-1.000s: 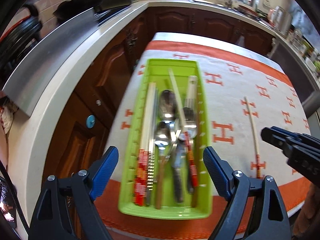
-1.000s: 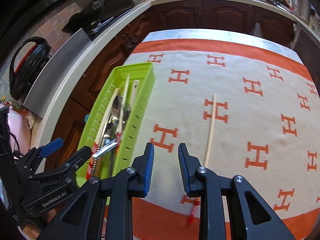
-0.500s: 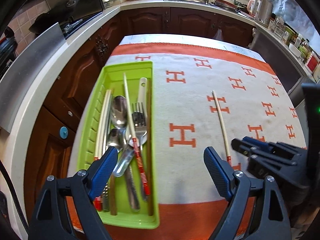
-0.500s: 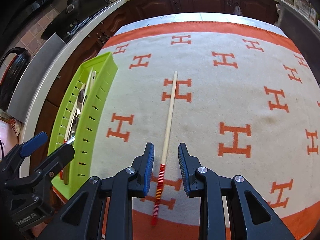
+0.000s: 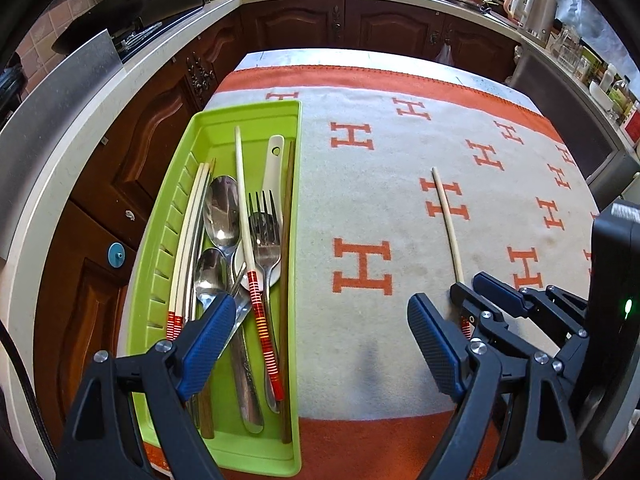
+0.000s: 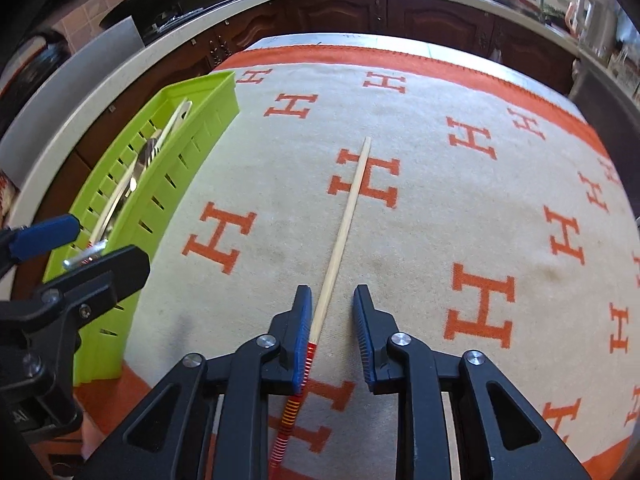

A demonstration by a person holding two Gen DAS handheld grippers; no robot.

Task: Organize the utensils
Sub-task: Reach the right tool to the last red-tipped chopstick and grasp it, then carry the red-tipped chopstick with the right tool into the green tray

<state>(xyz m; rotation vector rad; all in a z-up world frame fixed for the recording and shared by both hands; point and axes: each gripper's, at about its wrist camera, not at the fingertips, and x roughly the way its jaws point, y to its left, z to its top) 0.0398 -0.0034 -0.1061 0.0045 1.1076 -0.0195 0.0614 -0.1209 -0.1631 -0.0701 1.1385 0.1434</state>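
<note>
1. My right gripper (image 6: 330, 334) straddles the loose chopstick (image 6: 344, 224), jaws just narrowing; the left pad touches it, the right stands off.
2. My left gripper (image 5: 320, 340) hangs spread wide, empty.
3. Only its camera looks into the green tray (image 5: 176, 208): spoons (image 5: 220, 212), fork (image 5: 266, 236), chopsticks.

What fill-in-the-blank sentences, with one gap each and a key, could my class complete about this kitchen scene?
1. The lone chopstick lies on a cloth patterned with the letter ____.
2. The spoons and fork lie inside a ____ tray.
3. The chopstick lies between the fingers of the ____ tool.
4. The left tool hovers with its jaws wide ____.

Missing words: H; green; right; open
</note>
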